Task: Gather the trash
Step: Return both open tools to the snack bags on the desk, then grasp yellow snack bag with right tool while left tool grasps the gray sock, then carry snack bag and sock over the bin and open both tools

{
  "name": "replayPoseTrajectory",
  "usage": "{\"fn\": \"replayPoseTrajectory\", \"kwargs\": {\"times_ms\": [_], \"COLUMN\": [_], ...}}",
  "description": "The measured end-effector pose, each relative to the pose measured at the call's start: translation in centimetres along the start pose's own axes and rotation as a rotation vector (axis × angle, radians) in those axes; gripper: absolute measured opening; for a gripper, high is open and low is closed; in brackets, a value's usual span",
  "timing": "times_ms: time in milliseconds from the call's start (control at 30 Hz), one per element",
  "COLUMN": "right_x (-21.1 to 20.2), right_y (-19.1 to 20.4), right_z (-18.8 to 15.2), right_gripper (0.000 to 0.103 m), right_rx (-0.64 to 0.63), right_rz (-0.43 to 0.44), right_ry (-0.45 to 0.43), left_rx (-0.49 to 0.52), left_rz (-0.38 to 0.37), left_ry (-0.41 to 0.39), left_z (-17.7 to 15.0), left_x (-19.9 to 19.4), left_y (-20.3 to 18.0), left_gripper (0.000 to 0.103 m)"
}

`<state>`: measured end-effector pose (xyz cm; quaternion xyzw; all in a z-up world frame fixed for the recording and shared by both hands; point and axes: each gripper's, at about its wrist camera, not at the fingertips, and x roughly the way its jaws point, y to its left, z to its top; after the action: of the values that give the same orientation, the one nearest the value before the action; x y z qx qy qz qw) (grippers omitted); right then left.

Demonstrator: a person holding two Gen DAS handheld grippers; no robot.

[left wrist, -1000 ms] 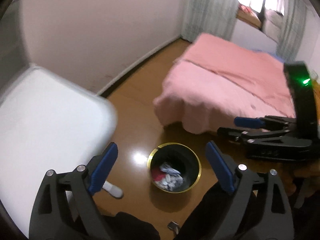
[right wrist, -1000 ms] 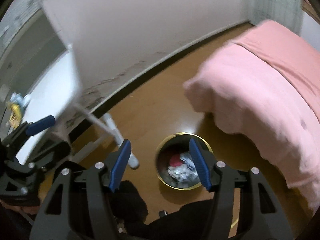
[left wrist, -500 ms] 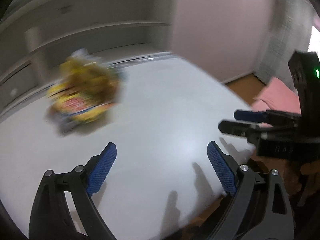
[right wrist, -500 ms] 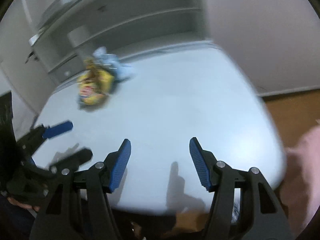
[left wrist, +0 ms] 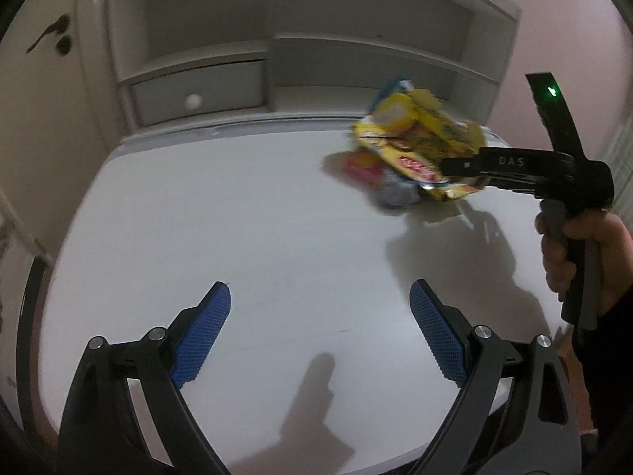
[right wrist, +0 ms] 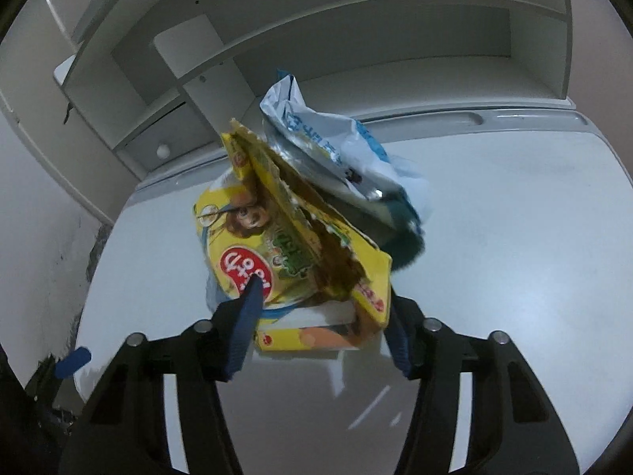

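Two grippers over the white surface: right gripper has its jaws half-open around the crumpled wrappers, not visibly clamped, while left gripper gapes empty — light, crinkly, slippery stuff, best pinched at the bunched yellow middle.

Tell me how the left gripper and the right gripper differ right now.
The left gripper has its jaws spread wide over bare white desk, with nothing between them. The right gripper has its jaws set around the yellow snack wrappers, one on each side of the pile. The left one sits back from the trash; the right one is at it. Both have blue ribbed pads on black frames.
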<state>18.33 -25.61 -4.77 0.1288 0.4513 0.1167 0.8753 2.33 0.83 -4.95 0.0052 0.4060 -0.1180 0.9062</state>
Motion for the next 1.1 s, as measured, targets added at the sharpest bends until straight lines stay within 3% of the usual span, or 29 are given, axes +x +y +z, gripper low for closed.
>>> {"fn": "replayPoseTrajectory", "kwargs": {"times_ms": [133, 533, 733, 867, 967, 1033, 1100], "right_x": [0.6, -9.1, -13.6, -15.8, -17.4, -18.3, -19.4], "right_y": [0.3, 2.1, -1.1, -4.8, -7.4, -8.9, -10.7], "right_z": [0.2, -0.6, -1.9, -4.5, -6.9, -8.4, -10.1], "right_gripper": [0.011, 0.008, 0.008, 0.008, 0.008, 0.008, 0.008], "right_rx": [0.027, -0.007, 0.037, 0.108, 0.163, 0.191, 0.222], "right_rz": [-0.011, -0.015, -0.069, -0.126, -0.155, -0.171, -0.2], "right_ry": [0.012, -0.185, -0.224, -0.227, -0.23, -0.232, -0.237], "left_rx": [-0.017, 0.063, 0.132, 0.131, 0.117, 0.117, 0.124], "left_rz": [0.009, -0.048, -0.093, -0.109, -0.113, -0.11, -0.083], "left_ry": [0.013, 0.02, 0.036, 0.053, 0.066, 0.088, 0.078], "left_z": [-0.2, 2.1, 5.0, 6.2, 6.8, 6.8, 6.7], "left_x": [0.4, 3.9, 7.8, 9.8, 10.5, 10.7, 10.2], "left_y": [1.5, -1.4, -4.6, -6.2, -6.7, -7.2, -7.7], "left_gripper": [0.089, 0.089, 0.089, 0.085, 0.058, 0.023, 0.011]}}
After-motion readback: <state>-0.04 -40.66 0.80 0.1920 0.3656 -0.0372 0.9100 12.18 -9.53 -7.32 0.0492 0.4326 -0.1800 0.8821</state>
